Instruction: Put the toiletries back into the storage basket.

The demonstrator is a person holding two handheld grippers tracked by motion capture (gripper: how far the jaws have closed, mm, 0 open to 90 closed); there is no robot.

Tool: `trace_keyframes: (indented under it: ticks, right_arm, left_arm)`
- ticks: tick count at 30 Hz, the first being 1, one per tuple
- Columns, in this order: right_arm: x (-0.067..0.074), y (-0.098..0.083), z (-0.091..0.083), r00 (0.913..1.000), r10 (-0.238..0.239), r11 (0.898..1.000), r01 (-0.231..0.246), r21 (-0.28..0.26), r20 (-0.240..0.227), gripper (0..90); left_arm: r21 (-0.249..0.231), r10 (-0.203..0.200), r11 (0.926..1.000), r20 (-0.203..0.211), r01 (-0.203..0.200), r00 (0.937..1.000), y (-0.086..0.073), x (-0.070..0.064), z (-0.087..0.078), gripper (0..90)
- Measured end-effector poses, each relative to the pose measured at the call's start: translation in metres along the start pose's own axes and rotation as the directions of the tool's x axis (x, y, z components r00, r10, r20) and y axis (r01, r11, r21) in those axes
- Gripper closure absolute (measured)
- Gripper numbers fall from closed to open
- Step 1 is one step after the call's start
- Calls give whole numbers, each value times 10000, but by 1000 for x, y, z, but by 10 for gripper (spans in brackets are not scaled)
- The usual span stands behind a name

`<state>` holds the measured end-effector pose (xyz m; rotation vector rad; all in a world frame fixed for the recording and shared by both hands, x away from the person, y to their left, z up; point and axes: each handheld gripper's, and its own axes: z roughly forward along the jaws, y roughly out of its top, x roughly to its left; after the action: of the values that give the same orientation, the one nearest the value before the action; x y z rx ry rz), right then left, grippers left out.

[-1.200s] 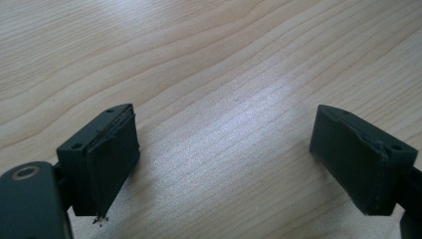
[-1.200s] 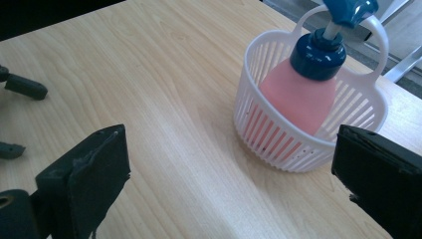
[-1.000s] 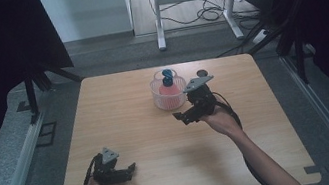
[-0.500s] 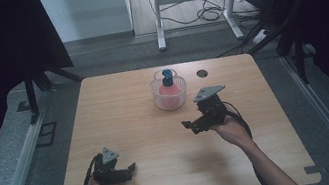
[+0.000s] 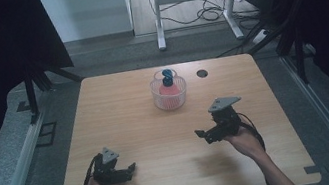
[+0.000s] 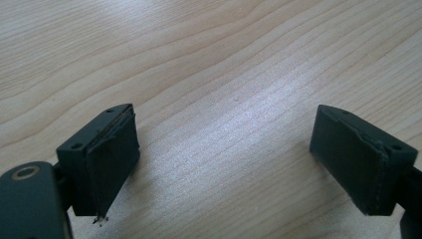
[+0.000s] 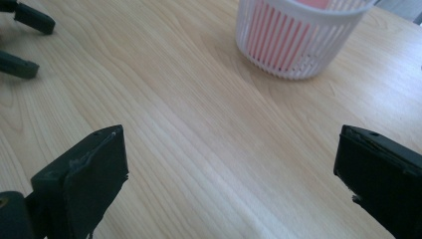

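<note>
Both claws, left (image 5: 131, 168) and right (image 5: 200, 133), gape over the table (image 5: 120, 115)

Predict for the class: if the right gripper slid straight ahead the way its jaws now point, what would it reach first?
Probably bare tabletop. The right gripper, jaws open and empty, aims just left of the white slatted basket, which sits ahead to its right; the right-hand jaw might clip it, but depth is unclear.

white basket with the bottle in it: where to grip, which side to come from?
Take the white basket by its upper rim, one jaw inside and one outside, on the near right side facing the right gripper, which is open. The slatted wall looks too wide to span, and the pink bottle stands mid-basket, so probably room inside the rim.
</note>
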<state>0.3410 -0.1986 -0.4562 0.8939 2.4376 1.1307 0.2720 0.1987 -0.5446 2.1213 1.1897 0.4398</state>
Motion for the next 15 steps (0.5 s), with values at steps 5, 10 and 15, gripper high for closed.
trace_keyframes:
  ticks: [5,10,15]
  right_arm:
    - [-1,-16,-4,9999,111,9999,-111,36,101,3]
    - [-3,-31,-8,9993,293,9995,-295,80,224,3]
    - [-2,-44,-11,9985,438,9990,-442,103,338,4]
  left_arm:
    - [6,11,10000,-14,-11,10000,0,0,0,114]
    - [0,-51,10000,-27,51,10000,0,0,0,114]
    - [1,-61,10000,-36,61,10000,0,-1,0,114]
